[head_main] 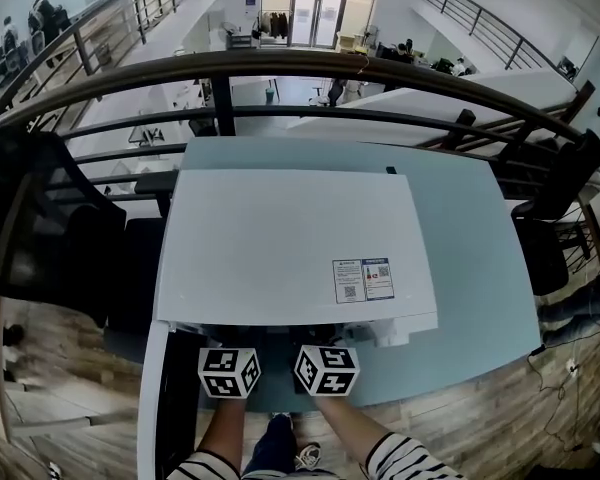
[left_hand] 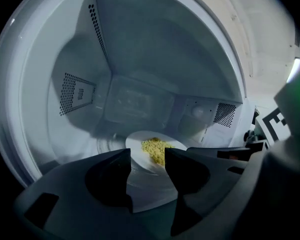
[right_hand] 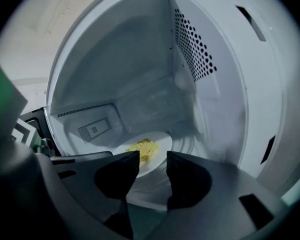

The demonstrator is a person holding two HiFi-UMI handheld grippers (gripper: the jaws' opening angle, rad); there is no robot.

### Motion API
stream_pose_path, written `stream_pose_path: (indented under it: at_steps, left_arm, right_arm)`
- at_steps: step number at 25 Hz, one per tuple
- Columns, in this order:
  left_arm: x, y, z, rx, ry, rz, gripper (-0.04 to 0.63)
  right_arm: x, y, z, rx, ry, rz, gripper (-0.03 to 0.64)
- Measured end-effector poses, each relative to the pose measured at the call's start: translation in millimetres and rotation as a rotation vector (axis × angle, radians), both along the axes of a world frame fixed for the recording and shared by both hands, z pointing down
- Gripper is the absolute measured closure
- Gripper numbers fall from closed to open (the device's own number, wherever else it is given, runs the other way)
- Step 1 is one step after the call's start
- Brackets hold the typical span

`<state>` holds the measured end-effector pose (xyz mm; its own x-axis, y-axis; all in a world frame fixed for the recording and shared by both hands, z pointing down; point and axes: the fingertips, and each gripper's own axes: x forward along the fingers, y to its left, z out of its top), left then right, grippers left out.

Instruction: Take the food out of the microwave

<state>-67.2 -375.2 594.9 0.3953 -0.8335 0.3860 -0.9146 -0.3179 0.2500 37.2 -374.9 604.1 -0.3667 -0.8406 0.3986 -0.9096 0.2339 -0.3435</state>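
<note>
At the microwave's (head_main: 290, 248) open front, the left gripper (left_hand: 147, 165) and right gripper (right_hand: 153, 165) reach in side by side, each with jaws parted and clamping nothing. Just past their tips, on the cavity floor, sits a white plate (left_hand: 140, 173) of yellow food (left_hand: 156, 148). The vented back wall (left_hand: 135, 101) stands behind it.

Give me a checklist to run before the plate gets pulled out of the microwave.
1. Microwave door open: ok, both gripper views look into the cavity.
2. Plate with yellow food sitting inside: ok.
3. Left gripper jaws apart, empty: ok.
4. Right gripper jaws apart, empty: ok.
5. Grip on the plate: not ok, neither pair of jaws is shut on it.
6. Plate cool enough: cannot tell.
</note>
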Motion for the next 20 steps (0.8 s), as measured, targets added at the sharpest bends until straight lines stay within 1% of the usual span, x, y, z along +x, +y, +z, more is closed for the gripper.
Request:
stream_pose_path:
  at_steps: [5, 8, 11, 14, 20]
  left_arm:
    - [4.5, -2.7, 3.4, -0.035, -0.008, 0.013, 0.396]
    - [5.7, -3.1, 3.6, -0.035, 0.004, 0.016, 0.381]
    - [5.4, -1.6, 3.4, -0.028, 0.029, 0.022, 0.379]
    - [6.8, 3.1, 2.4, -0.030, 0.053, 0.024, 0.379]
    - [11.7, 22.8, -2.9, -0.034, 0.056, 0.025, 0.379]
  right_arm:
    - [-1.8, -3.1, 2.6, -0.019, 0.032, 0.002, 0.453]
    - [-2.3, -3.1, 2.6, -0.019, -0.004, 0.006, 0.453]
    - [-2.5, -1.3, 2.6, -0.022, -0.045, 0.005, 0.451]
    - [-0.3, 3.7, 2.1, -0.028, -0.063, 0.002, 0.451]
    - [5.2, 22.3, -5.7, -0.026, -0.086, 0.003, 0.451]
